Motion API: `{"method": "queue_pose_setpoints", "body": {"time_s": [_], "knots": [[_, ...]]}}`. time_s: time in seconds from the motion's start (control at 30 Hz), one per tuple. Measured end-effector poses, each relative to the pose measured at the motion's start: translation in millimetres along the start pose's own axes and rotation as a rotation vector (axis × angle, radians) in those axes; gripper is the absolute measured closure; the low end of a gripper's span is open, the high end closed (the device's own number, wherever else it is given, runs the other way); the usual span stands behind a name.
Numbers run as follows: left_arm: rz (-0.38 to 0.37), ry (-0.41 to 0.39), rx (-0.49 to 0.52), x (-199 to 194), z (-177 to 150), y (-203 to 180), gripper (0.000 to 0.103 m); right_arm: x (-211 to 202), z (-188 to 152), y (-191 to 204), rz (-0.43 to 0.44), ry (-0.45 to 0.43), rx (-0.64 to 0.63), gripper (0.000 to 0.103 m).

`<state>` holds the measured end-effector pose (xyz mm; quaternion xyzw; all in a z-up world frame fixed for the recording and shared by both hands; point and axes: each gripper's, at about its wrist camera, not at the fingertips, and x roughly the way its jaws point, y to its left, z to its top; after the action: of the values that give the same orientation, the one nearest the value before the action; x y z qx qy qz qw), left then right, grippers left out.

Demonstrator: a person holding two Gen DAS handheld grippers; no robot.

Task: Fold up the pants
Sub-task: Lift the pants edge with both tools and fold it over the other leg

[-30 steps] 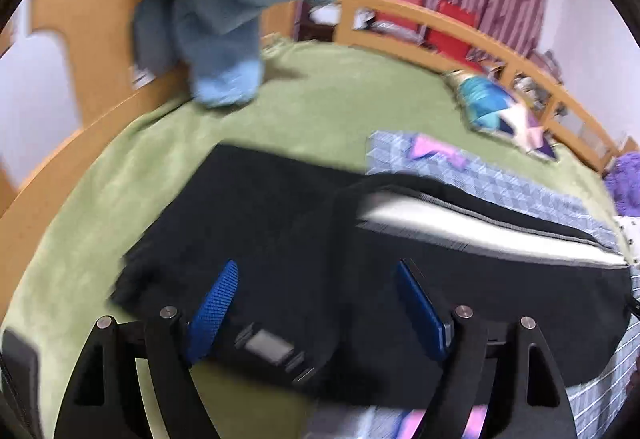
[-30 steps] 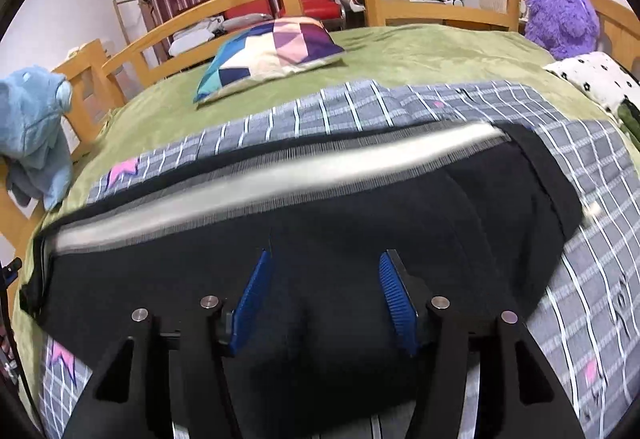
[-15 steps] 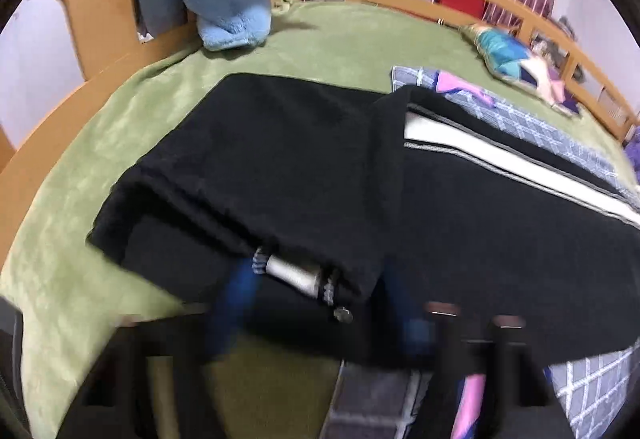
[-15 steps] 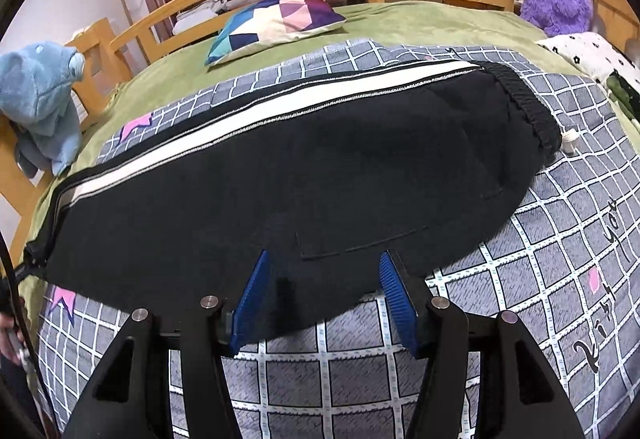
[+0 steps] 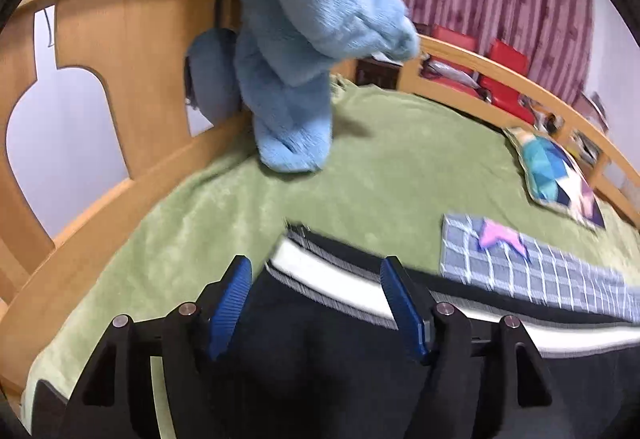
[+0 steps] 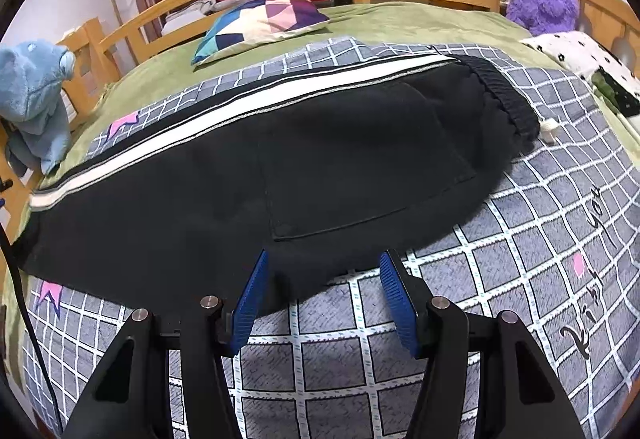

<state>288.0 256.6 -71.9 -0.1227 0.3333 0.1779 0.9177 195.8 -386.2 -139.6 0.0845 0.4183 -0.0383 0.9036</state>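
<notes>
Black pants (image 6: 320, 159) with a white side stripe lie lengthwise, legs stacked, on the bed (image 6: 400, 19); both the left hand-held gripper (image 5: 316, 303) and the right hand-held gripper (image 6: 326, 291) gape wide, holding nothing.

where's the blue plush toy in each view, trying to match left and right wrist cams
Left wrist: the blue plush toy fills the top centre, close up, hanging down to the green blanket by the wooden bed rail.
Right wrist: the same toy sits small at the far left edge, against the rail.
Shared landmark: the white stripe along the black pants.
</notes>
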Motion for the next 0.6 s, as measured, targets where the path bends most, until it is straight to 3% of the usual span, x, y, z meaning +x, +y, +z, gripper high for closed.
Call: {"method": "queue_pose_setpoints", "body": {"time_s": [0.13, 0.27, 0.33, 0.47, 0.6], "knots": [[-0.12, 0.13, 0.023, -10, -50, -6, 0.038, -8, -3, -5, 0.01, -0.011, 0.02, 0.046], [-0.323, 0.256, -0.086, -26, -112, -2, 0.038, -14, -6, -15, 0.024, -0.02, 0.057, 0.046], [-0.39, 0.294, -0.115, -32, -134, -5, 0.038, -16, -7, -22, 0.044, -0.022, 0.091, 0.046], [-0.422, 0.369, -0.18, -14, -164, -11, 0.038, -5, -7, -34, 0.093, -0.011, 0.127, 0.044], [-0.48, 0.33, -0.306, 1, -160, 0, 0.038, 16, 3, -46, 0.124, 0.011, 0.181, 0.044]]}}
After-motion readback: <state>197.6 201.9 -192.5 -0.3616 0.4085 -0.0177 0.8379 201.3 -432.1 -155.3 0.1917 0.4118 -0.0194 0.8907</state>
